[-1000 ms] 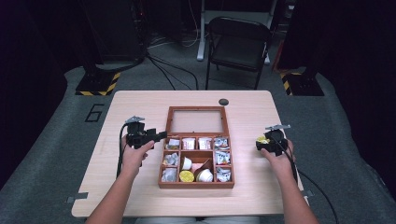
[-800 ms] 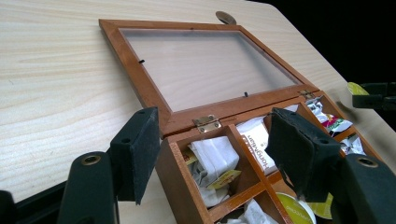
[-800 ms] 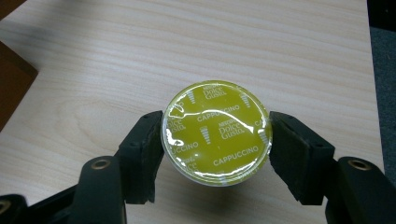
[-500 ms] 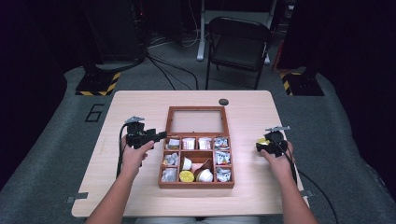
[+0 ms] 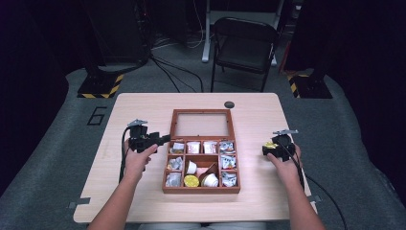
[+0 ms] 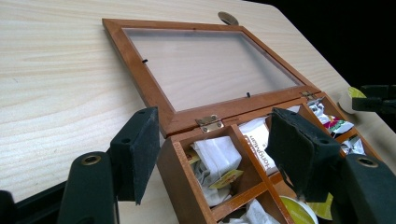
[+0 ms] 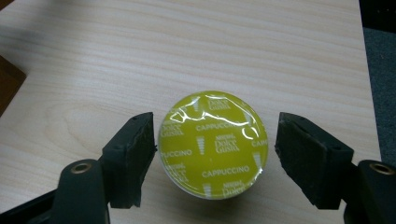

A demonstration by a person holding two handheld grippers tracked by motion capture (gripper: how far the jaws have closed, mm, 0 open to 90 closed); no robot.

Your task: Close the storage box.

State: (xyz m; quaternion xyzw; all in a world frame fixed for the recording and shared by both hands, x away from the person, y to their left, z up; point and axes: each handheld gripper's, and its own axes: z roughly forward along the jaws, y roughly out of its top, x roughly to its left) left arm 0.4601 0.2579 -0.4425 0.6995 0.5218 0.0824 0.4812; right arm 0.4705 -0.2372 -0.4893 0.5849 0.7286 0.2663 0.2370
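- The left tool is held wide apart at the wooden box's left rear corner, gripping nothing.
- The box, at the tabletop's centre, lies open, its compartments stocked.
- Near the right edge, the yellow capsule rests between the right tool's spread jaws, apparently ungripped; where it goes cannot be told.
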